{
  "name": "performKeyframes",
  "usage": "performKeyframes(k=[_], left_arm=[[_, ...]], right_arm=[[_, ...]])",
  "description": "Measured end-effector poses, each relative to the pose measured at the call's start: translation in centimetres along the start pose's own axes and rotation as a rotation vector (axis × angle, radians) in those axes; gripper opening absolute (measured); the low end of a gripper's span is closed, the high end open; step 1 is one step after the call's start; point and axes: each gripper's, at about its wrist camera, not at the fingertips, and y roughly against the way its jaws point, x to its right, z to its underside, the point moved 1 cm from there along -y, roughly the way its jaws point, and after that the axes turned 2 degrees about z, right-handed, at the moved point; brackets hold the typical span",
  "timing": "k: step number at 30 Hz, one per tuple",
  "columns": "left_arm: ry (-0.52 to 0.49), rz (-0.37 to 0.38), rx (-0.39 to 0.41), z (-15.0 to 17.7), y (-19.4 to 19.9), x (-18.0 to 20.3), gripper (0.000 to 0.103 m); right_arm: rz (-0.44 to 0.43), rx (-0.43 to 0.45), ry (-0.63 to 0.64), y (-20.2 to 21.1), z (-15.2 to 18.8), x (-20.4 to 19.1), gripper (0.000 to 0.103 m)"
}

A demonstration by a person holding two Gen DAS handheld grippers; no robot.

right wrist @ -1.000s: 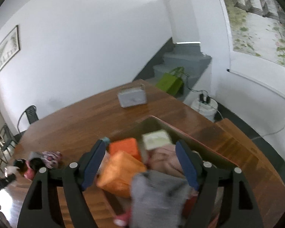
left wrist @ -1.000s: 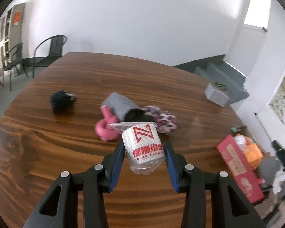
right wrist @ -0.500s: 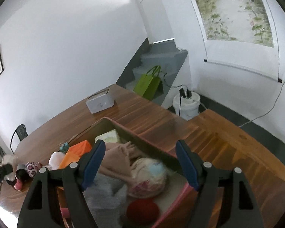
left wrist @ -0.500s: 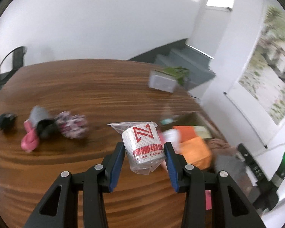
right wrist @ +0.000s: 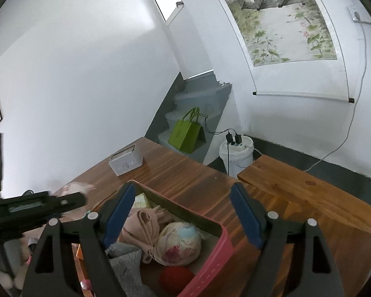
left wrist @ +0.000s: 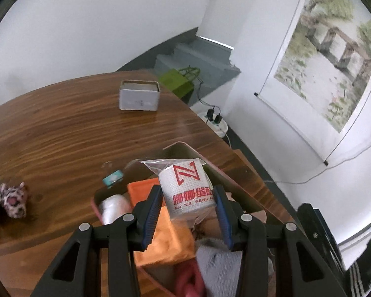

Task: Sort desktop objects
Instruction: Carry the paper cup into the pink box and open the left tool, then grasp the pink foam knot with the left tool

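My left gripper (left wrist: pixel 187 204) is shut on a white roll in clear plastic with red lettering (left wrist: pixel 187 186), held above the pink storage box (left wrist: pixel 96 206). The box holds orange packs (left wrist: pixel 164 235), a white ball (left wrist: pixel 113 209), grey cloth (left wrist: pixel 217 269) and a red item. In the right wrist view the same box (right wrist: pixel 215 250) shows a beige cloth (right wrist: pixel 143 222), a pale patterned ball (right wrist: pixel 179 243), a red ball (right wrist: pixel 176 278) and grey cloth. My right gripper (right wrist: pixel 183 216) hangs open over the box with nothing between its fingers. The left gripper's black body (right wrist: pixel 34 208) crosses the left side.
A white tin (left wrist: pixel 139 95) stands on the far part of the wooden table (left wrist: pixel 49 133). A leopard-print soft item (left wrist: pixel 12 199) lies at the left, a small teal clip (left wrist: pixel 113 177) beside the box. A wooden bench (right wrist: pixel 309 190), white bucket (right wrist: pixel 236 154) and green bag (right wrist: pixel 186 133) sit beyond the table edge.
My left gripper has swung right with the roll, from the pile of soft items to above the box. The right gripper has tilted up and shifted; the box contents sit lower in its view.
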Motion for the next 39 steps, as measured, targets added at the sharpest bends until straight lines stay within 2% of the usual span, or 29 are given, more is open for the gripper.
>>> performKeyframes(k=[2,3,6,7,14,19,25,30,39], left_arm=[[-0.001,0.007,-0.016,0.0,-0.7,0.2,0.044],[0.002,0.012,-0.023,0.0,-1.0,0.3,0.048],[0.020,0.029,-0.015,0.2,-1.3,0.2,0.079],[0.025,0.029,-0.001,0.3,-1.2,0.1,0.081],[0.034,-0.014,0.048,0.4,0.4,-1.2,0.081],[0.038,-0.081,0.074,1.2,1.8,-2.9,0.081],[0.069,-0.195,0.125,3.0,3.9,-6.1,0.081],[0.102,-0.234,0.118,4.1,4.9,-8.4,0.081],[0.111,-0.360,0.160,6.1,8.5,-12.5,0.081]], right_arm=[[-0.006,-0.006,0.003,0.0,0.0,-0.1,0.082],[-0.008,-0.006,0.006,0.0,0.0,-0.1,0.082],[-0.011,0.004,0.014,0.3,-0.1,-0.2,0.082],[-0.010,0.005,0.015,0.3,-0.1,-0.3,0.082],[0.006,0.017,0.034,0.3,0.1,-0.5,0.083],[0.022,0.037,0.055,0.5,0.3,-0.8,0.082],[0.042,0.062,0.082,0.7,0.5,-1.2,0.083],[0.052,0.094,0.143,1.1,0.9,-2.4,0.083],[0.053,0.170,0.253,2.5,1.9,-4.8,0.083]])
